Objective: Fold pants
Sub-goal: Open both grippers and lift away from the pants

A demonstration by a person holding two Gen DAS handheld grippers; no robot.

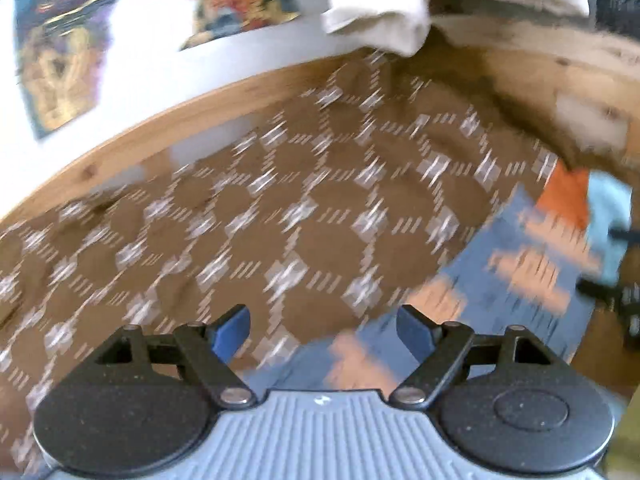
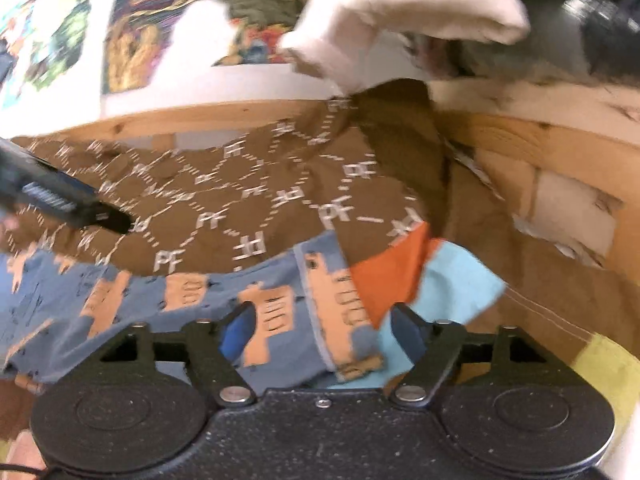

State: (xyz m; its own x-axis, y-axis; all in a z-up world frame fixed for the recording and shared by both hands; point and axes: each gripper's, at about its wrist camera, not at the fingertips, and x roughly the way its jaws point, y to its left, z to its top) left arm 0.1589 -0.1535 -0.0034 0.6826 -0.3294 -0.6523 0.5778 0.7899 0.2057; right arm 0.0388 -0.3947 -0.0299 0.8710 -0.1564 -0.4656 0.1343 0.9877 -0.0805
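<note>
Blue pants with an orange print lie across a brown blanket with a white pattern. Their waist end shows orange and light blue cloth. My right gripper is open, its blue-padded fingers on either side of the pants' waist end, above the cloth. My left gripper is open and empty over the blanket, with the pants just right of it and under its right finger. The left gripper's dark finger also shows at the left of the right wrist view.
A wooden frame edge runs behind the blanket. A white cloth hangs at the top. Colourful posters hang on the white wall. A yellow patch lies at the right.
</note>
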